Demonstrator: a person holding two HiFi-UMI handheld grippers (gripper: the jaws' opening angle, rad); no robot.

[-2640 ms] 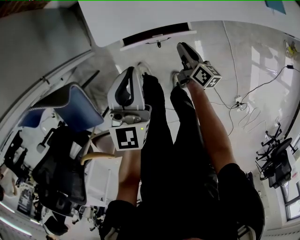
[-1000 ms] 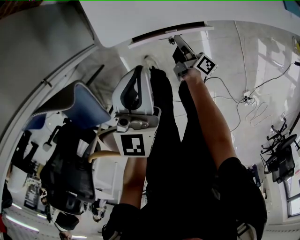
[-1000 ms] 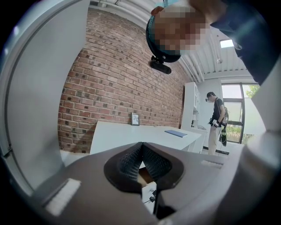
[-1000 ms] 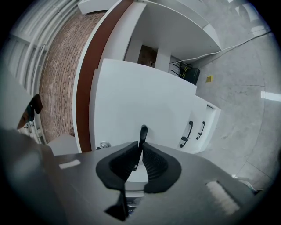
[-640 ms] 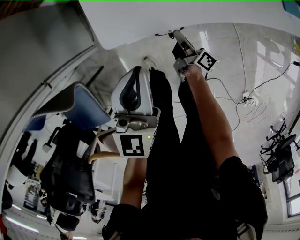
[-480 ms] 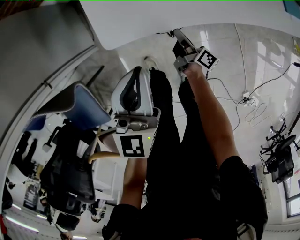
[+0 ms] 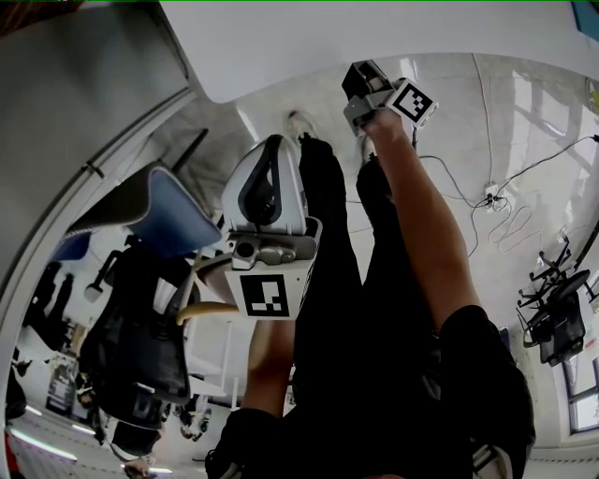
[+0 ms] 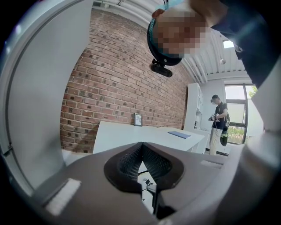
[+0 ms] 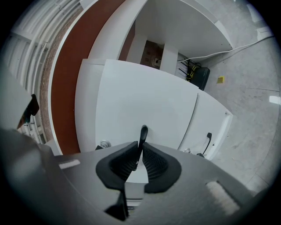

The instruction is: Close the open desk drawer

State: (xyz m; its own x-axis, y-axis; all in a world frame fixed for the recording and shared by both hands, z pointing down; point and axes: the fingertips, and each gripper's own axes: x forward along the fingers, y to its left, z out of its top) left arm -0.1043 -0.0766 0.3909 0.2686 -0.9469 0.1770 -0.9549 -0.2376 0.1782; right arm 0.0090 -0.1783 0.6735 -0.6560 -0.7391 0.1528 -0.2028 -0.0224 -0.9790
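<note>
In the right gripper view the white drawer front (image 9: 140,96) fills the middle, with its black handle (image 9: 143,132) standing up between the pads. My right gripper (image 9: 139,151) is shut on that handle. In the head view the right gripper (image 7: 356,73) reaches up to the edge of the white desk (image 7: 374,28), which hides the drawer. My left gripper (image 7: 270,150) hangs at mid-frame, apart from the desk. In its own view the left gripper (image 8: 141,159) is shut with nothing between its pads.
A second drawer front with a black handle (image 9: 207,141) lies to the right of the held one. A blue-backed chair (image 7: 159,210) stands left of my legs. Cables (image 7: 491,201) trail over the floor at right. A person (image 8: 218,121) stands far off.
My right gripper has moved up the frame toward the desk. The dark drawer gap seen earlier has slid under the desk edge. The left gripper has stayed put.
</note>
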